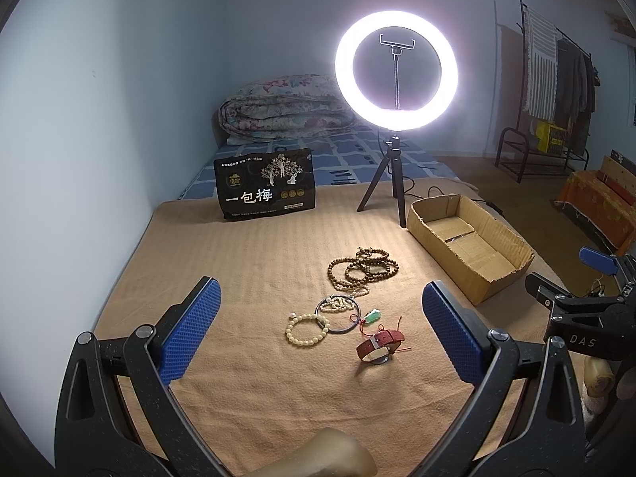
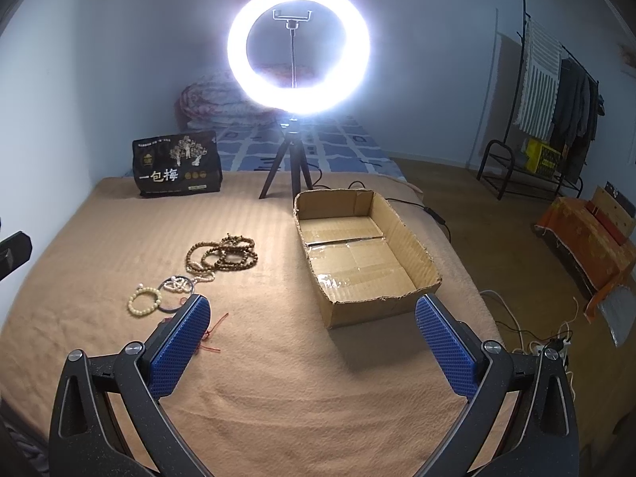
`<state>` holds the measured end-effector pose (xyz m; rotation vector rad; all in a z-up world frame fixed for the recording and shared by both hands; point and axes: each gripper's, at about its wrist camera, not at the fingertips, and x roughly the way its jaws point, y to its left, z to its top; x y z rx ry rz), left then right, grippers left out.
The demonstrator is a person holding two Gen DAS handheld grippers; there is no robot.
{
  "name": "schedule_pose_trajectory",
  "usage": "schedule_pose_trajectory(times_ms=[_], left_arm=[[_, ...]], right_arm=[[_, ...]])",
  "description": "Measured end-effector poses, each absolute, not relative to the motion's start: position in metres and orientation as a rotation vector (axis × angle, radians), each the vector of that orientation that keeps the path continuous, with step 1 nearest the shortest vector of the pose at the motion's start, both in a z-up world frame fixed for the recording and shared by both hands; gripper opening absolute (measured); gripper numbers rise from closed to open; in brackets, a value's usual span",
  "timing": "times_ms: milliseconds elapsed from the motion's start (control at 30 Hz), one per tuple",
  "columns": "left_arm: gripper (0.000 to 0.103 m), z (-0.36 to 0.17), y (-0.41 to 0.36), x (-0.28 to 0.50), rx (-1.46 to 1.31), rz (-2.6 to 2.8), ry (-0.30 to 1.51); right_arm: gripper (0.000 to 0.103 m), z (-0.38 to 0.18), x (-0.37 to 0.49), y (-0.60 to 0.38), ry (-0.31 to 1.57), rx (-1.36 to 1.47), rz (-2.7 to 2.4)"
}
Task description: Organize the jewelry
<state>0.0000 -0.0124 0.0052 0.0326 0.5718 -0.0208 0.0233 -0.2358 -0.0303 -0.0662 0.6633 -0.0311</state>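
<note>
- While both tools are hovering empty, the tan blanket is serving as the work surface, probably so small pieces are showing clearly.
- The cardboard box is lying open and empty beside the jewelry, likely waiting to receive it.
- The left gripper is holding its jaws wide apart, framing the pile; the right gripper is equally wide, nearer the box.
- The brown bead strands are lying farthest, then the pale bracelet, the red watch and the green pendant nearest.
</note>
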Motion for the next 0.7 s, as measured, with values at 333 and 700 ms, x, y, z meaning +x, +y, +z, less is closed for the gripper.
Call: schedule_pose_trajectory(times_ms=[333,700], left_arm=[[0.103,0.0079,-0.0119,0.0001,0.034,-0.024,0.573],[0.103,0.0085,-0.0123,-0.0007,0.034,-0.024,0.572]], right_arm=[[0.103,-0.0340,0.0240,-0.2331,0.674,-0.074,-0.030],[0.103,-0.0355,0.0238,-0.2335,0.675,-0.072,-0.027]])
